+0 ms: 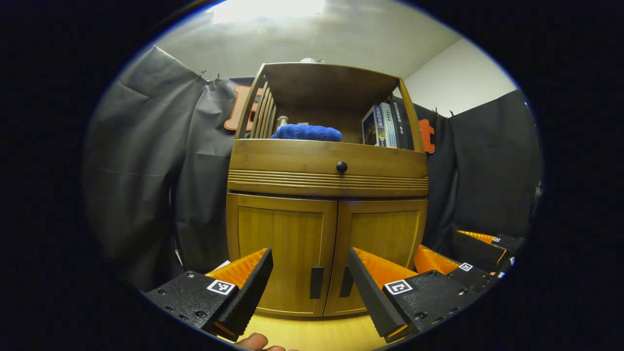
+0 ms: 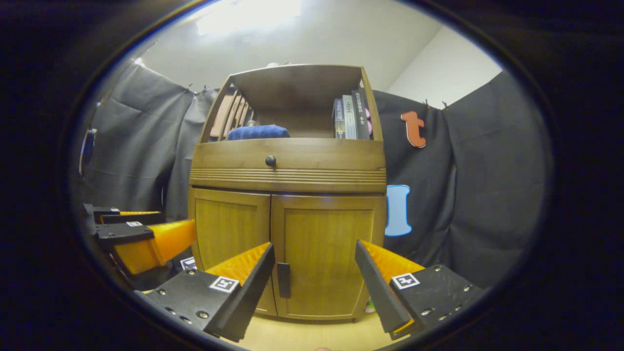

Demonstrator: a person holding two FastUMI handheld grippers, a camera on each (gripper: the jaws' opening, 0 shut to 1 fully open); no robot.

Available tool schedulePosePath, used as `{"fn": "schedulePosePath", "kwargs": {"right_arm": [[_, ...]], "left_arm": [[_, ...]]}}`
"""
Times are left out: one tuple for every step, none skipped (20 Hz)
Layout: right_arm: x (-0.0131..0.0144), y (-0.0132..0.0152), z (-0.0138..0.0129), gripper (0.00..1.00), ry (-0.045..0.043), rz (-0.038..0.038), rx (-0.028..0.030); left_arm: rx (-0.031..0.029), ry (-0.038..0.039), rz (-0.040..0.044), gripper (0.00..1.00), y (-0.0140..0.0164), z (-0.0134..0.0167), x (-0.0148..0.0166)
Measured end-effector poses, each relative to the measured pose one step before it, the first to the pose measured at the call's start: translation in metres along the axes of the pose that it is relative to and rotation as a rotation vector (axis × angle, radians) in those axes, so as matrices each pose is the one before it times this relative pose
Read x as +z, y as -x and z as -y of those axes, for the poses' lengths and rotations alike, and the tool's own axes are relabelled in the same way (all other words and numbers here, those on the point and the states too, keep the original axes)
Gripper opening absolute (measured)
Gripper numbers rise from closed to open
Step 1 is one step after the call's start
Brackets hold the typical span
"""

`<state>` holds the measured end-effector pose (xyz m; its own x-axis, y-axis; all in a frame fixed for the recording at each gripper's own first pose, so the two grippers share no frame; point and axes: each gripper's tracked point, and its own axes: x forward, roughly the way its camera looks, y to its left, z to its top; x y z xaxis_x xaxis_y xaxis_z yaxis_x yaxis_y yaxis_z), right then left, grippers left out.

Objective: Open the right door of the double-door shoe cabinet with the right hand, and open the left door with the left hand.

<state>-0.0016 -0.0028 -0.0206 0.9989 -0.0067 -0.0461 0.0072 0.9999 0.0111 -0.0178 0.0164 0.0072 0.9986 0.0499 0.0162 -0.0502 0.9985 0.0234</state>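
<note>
The wooden shoe cabinet (image 1: 326,170) stands in front of me with both lower doors shut. In the left gripper view the left door (image 1: 282,243) and right door (image 1: 387,234) meet at two dark vertical handles (image 1: 316,282). My left gripper (image 1: 309,292) is open, a short way off the doors, its gap framing both handles. The right gripper (image 1: 463,256) shows at the lower right. In the right gripper view my right gripper (image 2: 314,287) is open before the right door (image 2: 326,248), whose handle (image 2: 283,280) sits by the left finger. The left gripper (image 2: 139,239) shows at the left.
Above the doors is a drawer with a round dark knob (image 1: 341,167). The open shelf on top holds a blue cloth (image 1: 307,132) and several books (image 1: 385,126). Black cloth walls flank the cabinet on both sides. A pale wooden floor (image 1: 312,334) lies below.
</note>
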Motion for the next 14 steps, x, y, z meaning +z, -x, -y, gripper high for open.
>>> {"fn": "schedulePosePath", "kwargs": {"right_arm": [[-0.00347, -0.00557, -0.00197, 1.00, -0.00118, -0.00985, 0.00640], [-0.00488, -0.00474, -0.00261, 0.94, -0.00172, -0.01089, 0.00623], [-0.00586, -0.00677, -0.00279, 0.94, -0.00082, -0.01346, 0.00423], [-0.00719, -0.00840, -0.00217, 0.94, 0.00062, -0.01950, 0.00058], [-0.00803, -0.00783, -0.00272, 1.00, -0.00035, -0.02168, 0.00260], [-0.00761, -0.00794, -0.00526, 0.94, -0.00400, -0.02322, 0.01132], [-0.00804, -0.00971, -0.00707, 0.94, -0.00597, -0.02242, 0.01420], [-0.00722, -0.01124, -0.00245, 0.98, -0.00349, -0.02227, 0.01166], [-0.00691, -0.01069, -0.00452, 0.98, 0.00065, -0.01981, 0.00938], [-0.00723, -0.01071, -0.00341, 0.98, 0.00142, -0.01895, 0.00710], [-0.00554, -0.00991, -0.00460, 0.94, 0.00255, -0.01558, 0.00537], [-0.00555, -0.01020, -0.00269, 0.98, 0.00396, -0.01218, 0.00207], [-0.00564, -0.01026, -0.00089, 0.98, 0.00253, -0.01479, -0.00390], [-0.00520, -0.00936, -0.00249, 0.88, 0.00239, -0.01709, 0.00142]], "left_arm": [[0.01404, -0.00512, 0.00025, 0.92, 0.00286, -0.00640, -0.00049], [0.01668, -0.00657, 0.00083, 0.92, 0.00231, -0.00704, 0.00039], [0.01921, -0.00830, 0.00099, 0.92, 0.00271, -0.00819, -0.00018], [0.02347, -0.00975, 0.00171, 0.92, 0.00241, -0.00997, 0.00120], [0.02424, -0.00988, 0.00318, 0.92, 0.00222, -0.01041, 0.00001], [0.02490, -0.00952, 0.00025, 0.92, 0.00114, -0.01087, 0.00087], [0.02506, -0.00842, -0.00113, 0.92, 0.00080, -0.01012, -0.00148], [0.02659, -0.00641, -0.00231, 0.92, 0.00107, -0.01041, -0.00050], [0.02590, -0.00483, -0.00320, 0.92, 0.00021, -0.01114, -0.00035], [0.02492, -0.00457, -0.00295, 0.92, 0.00017, -0.01038, -0.00008], [0.02523, -0.00438, -0.00092, 0.92, 0.00119, -0.00971, -0.00128], [0.02748, -0.00528, 0.00048, 0.92, 0.00083, -0.01086, -0.00097], [0.02898, -0.00567, -0.00011, 0.92, -0.00079, -0.01136, -0.00098], [0.02853, -0.00593, -0.00249, 0.92, -0.00027, -0.01115, -0.00088]]}}
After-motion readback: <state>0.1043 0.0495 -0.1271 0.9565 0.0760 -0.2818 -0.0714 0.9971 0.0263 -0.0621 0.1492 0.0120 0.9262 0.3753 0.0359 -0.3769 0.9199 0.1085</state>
